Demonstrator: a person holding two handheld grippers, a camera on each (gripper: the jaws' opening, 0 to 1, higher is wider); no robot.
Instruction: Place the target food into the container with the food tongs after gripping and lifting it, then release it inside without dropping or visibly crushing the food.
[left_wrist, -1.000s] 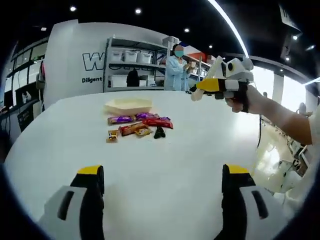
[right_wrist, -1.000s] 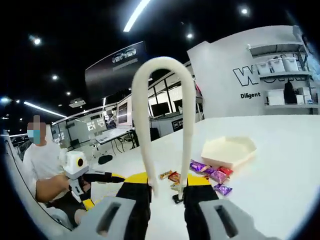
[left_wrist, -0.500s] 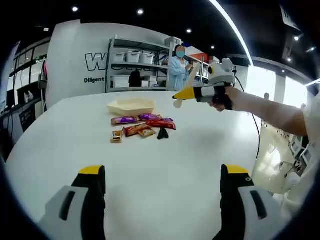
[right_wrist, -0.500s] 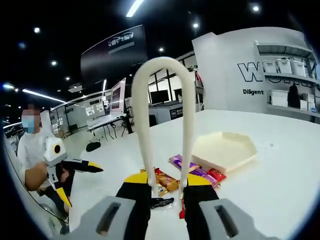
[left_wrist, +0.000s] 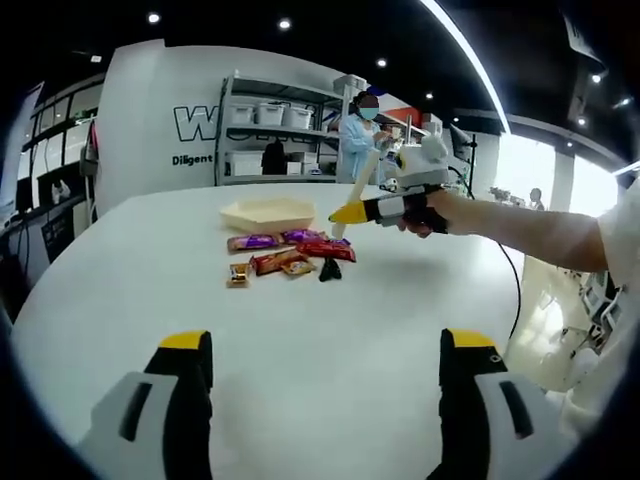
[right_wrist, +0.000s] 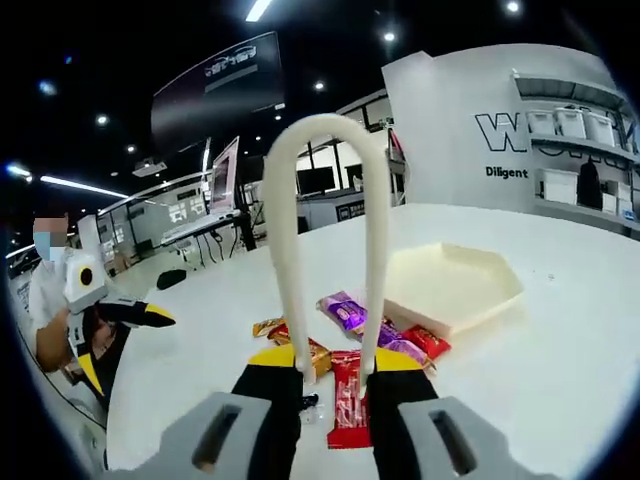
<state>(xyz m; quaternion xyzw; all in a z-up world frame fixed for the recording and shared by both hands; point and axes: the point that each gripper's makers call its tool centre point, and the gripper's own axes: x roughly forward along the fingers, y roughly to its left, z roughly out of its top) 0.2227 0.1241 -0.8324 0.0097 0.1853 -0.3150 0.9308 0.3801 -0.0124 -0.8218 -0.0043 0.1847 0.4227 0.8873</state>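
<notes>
Several wrapped snacks lie in a heap on the white table (left_wrist: 300, 330): a purple packet (left_wrist: 250, 241), a red packet (left_wrist: 325, 250), an orange one (left_wrist: 270, 262) and a small black piece (left_wrist: 329, 268). Behind them sits the cream hexagonal container (left_wrist: 265, 212), also seen as the container (right_wrist: 455, 290). My right gripper (left_wrist: 347, 214) hovers just right of the heap, shut on the cream food tongs (right_wrist: 325, 135), whose loop stands upright. The red packet (right_wrist: 348, 400) lies right under its jaws. My left gripper (left_wrist: 325, 345) stays open over bare table, well short of the snacks.
A person's arm (left_wrist: 520, 230) reaches in from the right. Shelves (left_wrist: 280, 130) and a standing person (left_wrist: 358, 140) are behind the table. In the right gripper view, the left gripper (right_wrist: 150, 318) and a seated person (right_wrist: 50, 310) are at the table's left edge.
My right gripper has come down and leftward with the tongs, closing in on the snack heap; the red packet now lies under its jaws. The left gripper has barely moved.
</notes>
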